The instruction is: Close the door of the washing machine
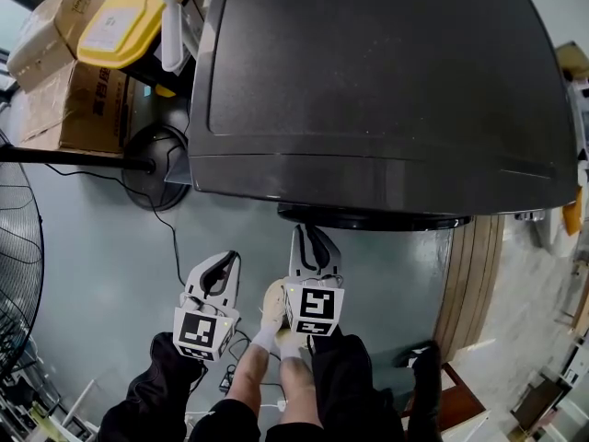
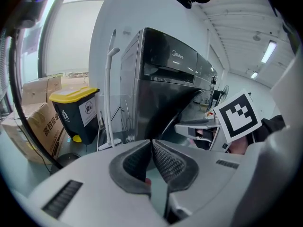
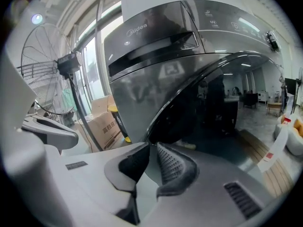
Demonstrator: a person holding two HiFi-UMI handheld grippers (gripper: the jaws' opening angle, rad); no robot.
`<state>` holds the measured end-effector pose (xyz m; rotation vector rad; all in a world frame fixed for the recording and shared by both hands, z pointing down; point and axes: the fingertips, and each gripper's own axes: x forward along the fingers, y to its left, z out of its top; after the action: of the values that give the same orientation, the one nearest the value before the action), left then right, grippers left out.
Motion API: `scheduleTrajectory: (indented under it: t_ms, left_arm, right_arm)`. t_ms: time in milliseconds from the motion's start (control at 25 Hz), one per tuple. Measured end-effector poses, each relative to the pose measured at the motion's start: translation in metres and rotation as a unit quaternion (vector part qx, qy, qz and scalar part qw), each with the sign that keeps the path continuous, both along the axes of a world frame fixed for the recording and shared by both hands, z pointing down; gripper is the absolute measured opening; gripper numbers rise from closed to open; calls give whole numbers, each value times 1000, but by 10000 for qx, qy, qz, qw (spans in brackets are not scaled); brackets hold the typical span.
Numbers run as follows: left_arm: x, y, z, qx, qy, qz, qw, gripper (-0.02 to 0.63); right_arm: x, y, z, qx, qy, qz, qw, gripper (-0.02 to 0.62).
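Note:
The dark grey washing machine point(image 1: 368, 72) fills the top of the head view. Its round dark door point(image 1: 377, 218) juts out from the front, seemingly ajar. My right gripper point(image 1: 310, 235) reaches up to the door's left rim. In the right gripper view the glossy door point(image 3: 203, 108) curves up to the right from the right gripper point(image 3: 150, 145), whose jaws are pinched on that thin edge. My left gripper point(image 1: 224, 263) hangs lower left over the floor, apart from the machine. In its own view the left gripper point(image 2: 151, 142) is shut on nothing.
A yellow-lidded bin point(image 1: 129, 26) and cardboard boxes point(image 1: 74, 104) stand left of the machine. A floor fan point(image 1: 18, 265) with a round base point(image 1: 156, 164) and a trailing cable is at the left. Wooden planks point(image 1: 469, 274) lie at the right. The person's legs are at the bottom.

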<state>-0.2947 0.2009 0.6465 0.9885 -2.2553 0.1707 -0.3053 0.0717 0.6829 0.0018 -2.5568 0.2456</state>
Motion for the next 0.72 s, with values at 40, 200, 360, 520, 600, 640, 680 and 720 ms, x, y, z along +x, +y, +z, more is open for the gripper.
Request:
scheduleTrajectory:
  t_ms: [40,200,360,520,600,640,680,720]
  left_arm:
    - [0,0,0,-7,-2,4,10000,32]
    - [0,-4,-4,5,-21,25,10000,32]
    - [3,-8,-8,24,-58,42,10000,32]
    - [5,-10,-13,48,-77,41,10000,32]
    - [7,-11,-19,70,-96,56,9999,32]
    - [9,-12,-24,83,-111,71,9999,32]
    - [11,-13,-30,102,-139,92,9998,32]
    - [12,-15,-37,124,-177,117,9997,32]
  right_arm:
    - [0,0,1,21,-3,-13,10000,62]
    - [0,2,-2,27,-21,-100,9999,72]
    - [1,4,-10,-43,-63,-178,9998,87]
    - [9,-1,-15,49,-94,-180,9998,87]
    - [14,1,-23,42,-77,-201,9998,87]
    - [17,2,-28,46,-72,-219,9997,87]
    - [19,1,-34,68,-79,-233,9997,87]
    - [22,0,-40,98,-98,-236,9996,87]
